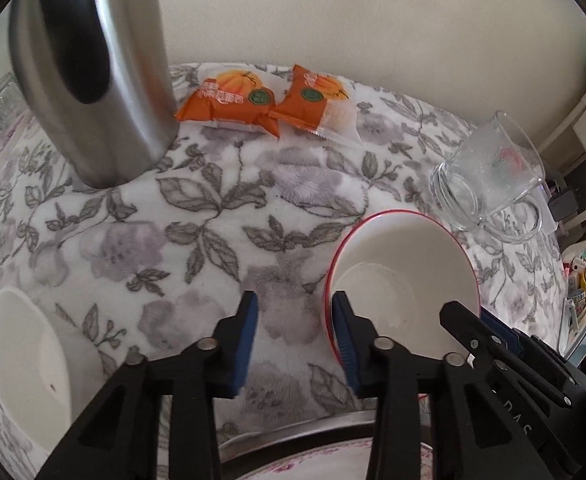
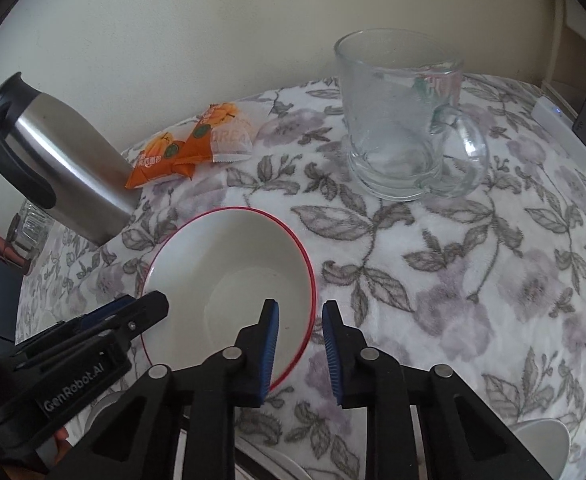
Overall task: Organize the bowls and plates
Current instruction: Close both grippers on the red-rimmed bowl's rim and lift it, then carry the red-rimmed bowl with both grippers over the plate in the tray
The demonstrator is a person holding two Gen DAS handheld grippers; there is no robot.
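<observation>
- The red-rimmed bowl (image 2: 229, 280) stood upright on the floral tabletop (image 1: 197, 216), near the glass mug (image 2: 405, 128) and well apart from the steel thermos jug (image 2: 65, 160)
- The right hand-held gripper (image 2: 300, 354) was seen straddling the bowl's near rim, one blue pad inside the wall and one outside; a gap showed on both sides, so the jaws were narrowed but nothing was yet clamped
- The left hand-held gripper (image 1: 295, 346) was placed at the opposite rim, its right pad at the bowl's edge and its left pad over bare cloth; whether that pad touched the rim could not be told, and no grip was seen
- It is judged that the step would be done well if each pair of pads were lowered fully over the wall before closing, both closed evenly, and the bowl lifted level so it would not tip
- Only the left wrist view showed a plain white bowl (image 1: 25, 364) at the left and the edge of a plate with pink pattern (image 1: 313, 460) below the jaws, likely stacking places
- Only the right wrist view showed the jug's black handle, a white cup (image 2: 545, 444) at lower right, and the mug whole
- The orange snack packets (image 1: 269, 100) lay clear of the work
</observation>
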